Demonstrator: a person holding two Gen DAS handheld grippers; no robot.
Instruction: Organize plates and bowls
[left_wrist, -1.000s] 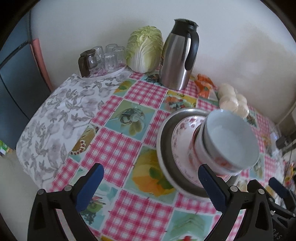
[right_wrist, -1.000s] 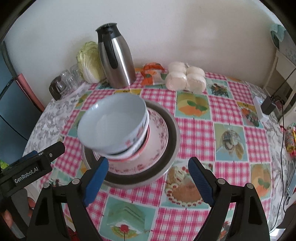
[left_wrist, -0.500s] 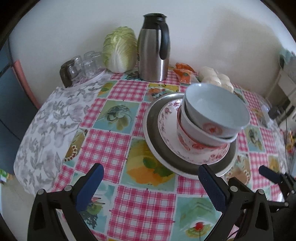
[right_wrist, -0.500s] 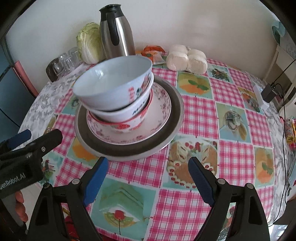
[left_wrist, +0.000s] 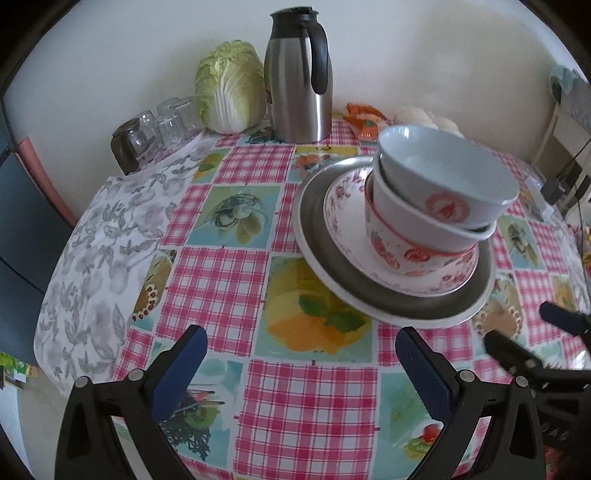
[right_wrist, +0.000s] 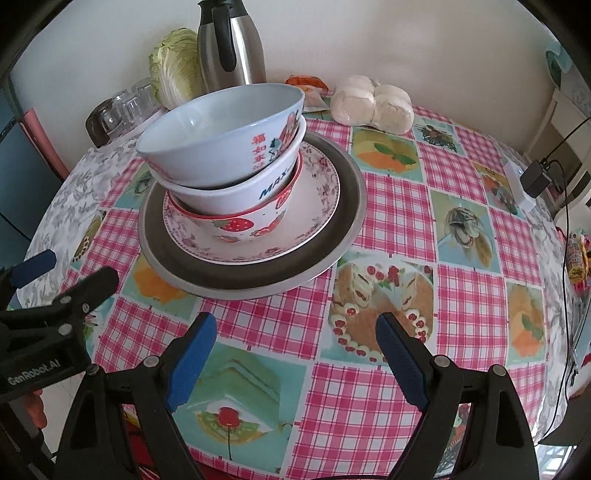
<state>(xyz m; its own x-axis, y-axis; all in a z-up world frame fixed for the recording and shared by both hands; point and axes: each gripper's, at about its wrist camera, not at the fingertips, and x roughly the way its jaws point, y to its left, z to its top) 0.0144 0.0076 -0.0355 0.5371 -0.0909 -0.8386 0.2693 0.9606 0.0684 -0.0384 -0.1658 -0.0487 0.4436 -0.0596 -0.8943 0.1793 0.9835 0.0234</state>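
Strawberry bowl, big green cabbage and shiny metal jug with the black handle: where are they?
Strawberry-patterned white bowl (right_wrist: 236, 225), right wrist view, on its outer wall with the strawberries.
Big green cabbage (left_wrist: 231, 98), left wrist view, on its leafy front.
Shiny metal jug with black handle (left_wrist: 295, 99), left wrist view, on its steel body.

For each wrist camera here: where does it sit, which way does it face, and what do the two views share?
Left wrist: on the open left gripper, facing the wall; bowl stack ahead-right, right gripper at far right.
Right wrist: on the open right gripper, facing likewise; stack ahead-left, left gripper at far left.
Shared: the stack, thermos, cabbage.
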